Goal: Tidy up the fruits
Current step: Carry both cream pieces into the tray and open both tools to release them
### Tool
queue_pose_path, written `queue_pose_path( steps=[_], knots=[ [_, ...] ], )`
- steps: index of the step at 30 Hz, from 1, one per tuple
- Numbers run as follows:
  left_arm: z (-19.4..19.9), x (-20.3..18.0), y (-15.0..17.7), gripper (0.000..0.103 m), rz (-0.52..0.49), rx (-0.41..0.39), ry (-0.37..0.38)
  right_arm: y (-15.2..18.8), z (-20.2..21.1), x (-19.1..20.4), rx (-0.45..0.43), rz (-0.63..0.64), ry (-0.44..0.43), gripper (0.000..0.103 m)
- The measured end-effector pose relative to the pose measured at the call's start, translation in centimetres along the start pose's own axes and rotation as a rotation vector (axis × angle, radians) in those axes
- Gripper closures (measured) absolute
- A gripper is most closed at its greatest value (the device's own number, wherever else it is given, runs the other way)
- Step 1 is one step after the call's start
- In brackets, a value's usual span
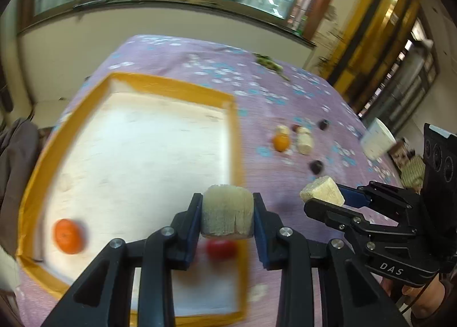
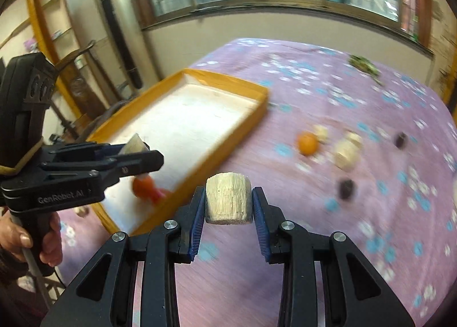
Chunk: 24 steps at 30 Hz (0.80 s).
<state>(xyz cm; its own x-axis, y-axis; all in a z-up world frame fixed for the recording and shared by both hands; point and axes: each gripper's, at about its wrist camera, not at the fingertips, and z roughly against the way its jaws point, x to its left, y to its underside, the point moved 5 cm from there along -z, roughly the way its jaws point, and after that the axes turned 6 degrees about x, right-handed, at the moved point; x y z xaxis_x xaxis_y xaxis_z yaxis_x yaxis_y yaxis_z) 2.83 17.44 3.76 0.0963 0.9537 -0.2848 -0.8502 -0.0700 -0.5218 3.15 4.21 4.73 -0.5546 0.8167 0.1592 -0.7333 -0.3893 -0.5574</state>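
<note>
My left gripper (image 1: 227, 202) is shut on a pale fibrous chunk (image 1: 227, 221), held above the near right corner of the orange-rimmed tray (image 1: 234, 138). Inside the tray lie a mandarin (image 1: 68, 237) and a red fruit (image 1: 221, 248). My right gripper (image 2: 228, 198) is shut on a second pale chunk (image 2: 228, 207) over the purple cloth, just right of the tray (image 2: 251, 127). Each gripper shows in the other's view: the right gripper (image 1: 324, 198) with its chunk (image 1: 322, 189), and the left gripper (image 2: 142, 152) above the red fruit (image 2: 145, 188). Both views are motion-blurred.
On the flowered cloth right of the tray lie an orange (image 2: 308, 142), pale chunks (image 2: 347, 154) and two dark fruits (image 2: 346, 188). Green leaves (image 2: 364, 65) sit at the far edge. A white cup (image 1: 377, 138) stands at the right edge. A hand (image 2: 42, 244) grips the left handle.
</note>
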Motion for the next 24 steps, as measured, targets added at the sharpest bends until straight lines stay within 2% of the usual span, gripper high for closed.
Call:
queue_pose_path(
  steps=[8, 12, 24],
  knots=[
    [0.6, 6.8, -0.5, 0.067, 0.089, -0.011, -0.095, -3.4, -5.3, 5.3, 0.057, 0.081, -0.087, 0.072],
    [-0.3, 9.6, -0.8, 0.067, 0.121, 0.006, -0.132, -4.4, -8.1, 6.6, 0.094, 0.100, -0.091, 0.072],
    [-3.1, 11.9, -0.7, 0.067, 0.126, 0.083, -0.179, -4.0, -11.7, 7.0, 0.167, 0.127, -0.041, 0.072]
  ],
)
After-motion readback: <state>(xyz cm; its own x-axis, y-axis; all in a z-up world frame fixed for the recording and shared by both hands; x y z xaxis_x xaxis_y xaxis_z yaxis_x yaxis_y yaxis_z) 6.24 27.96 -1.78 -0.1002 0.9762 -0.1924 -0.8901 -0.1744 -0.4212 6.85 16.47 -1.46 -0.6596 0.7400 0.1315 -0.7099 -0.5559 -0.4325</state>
